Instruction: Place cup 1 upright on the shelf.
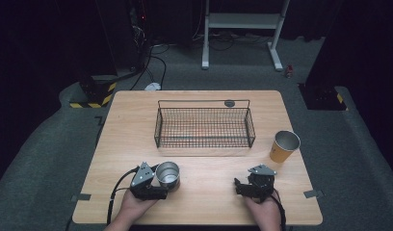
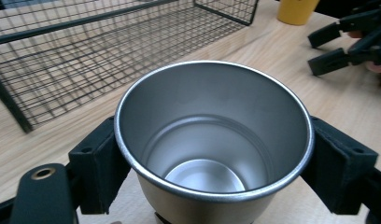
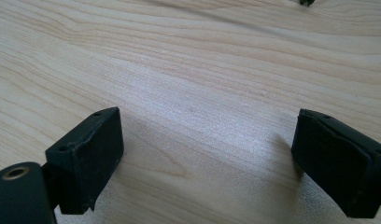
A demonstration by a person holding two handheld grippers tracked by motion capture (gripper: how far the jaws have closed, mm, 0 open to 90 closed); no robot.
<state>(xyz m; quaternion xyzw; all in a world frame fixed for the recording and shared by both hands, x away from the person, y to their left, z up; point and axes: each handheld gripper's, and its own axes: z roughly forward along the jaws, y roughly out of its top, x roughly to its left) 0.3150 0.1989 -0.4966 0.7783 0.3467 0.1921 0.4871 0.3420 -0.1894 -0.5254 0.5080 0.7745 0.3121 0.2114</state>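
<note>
An empty steel cup (image 1: pixel 167 174) stands upright on the wooden table (image 1: pixel 204 202) near its front left. My left gripper (image 1: pixel 163 181) is shut on it. In the left gripper view both black pads (image 2: pixel 101 163) press against the sides of the cup (image 2: pixel 212 140) just under its rim. My right gripper (image 1: pixel 241 186) rests at the front right, held by a hand. In the right gripper view its jaws stand wide apart, and the right gripper (image 3: pixel 207 154) is open over bare wood with nothing between them.
A black wire basket (image 1: pixel 204 127) sits empty across the middle of the table, also seen as the basket (image 2: pixel 86 56) behind the steel cup. An orange paper cup (image 1: pixel 283 147) stands upright at the right edge. A grey carpeted floor surrounds the table.
</note>
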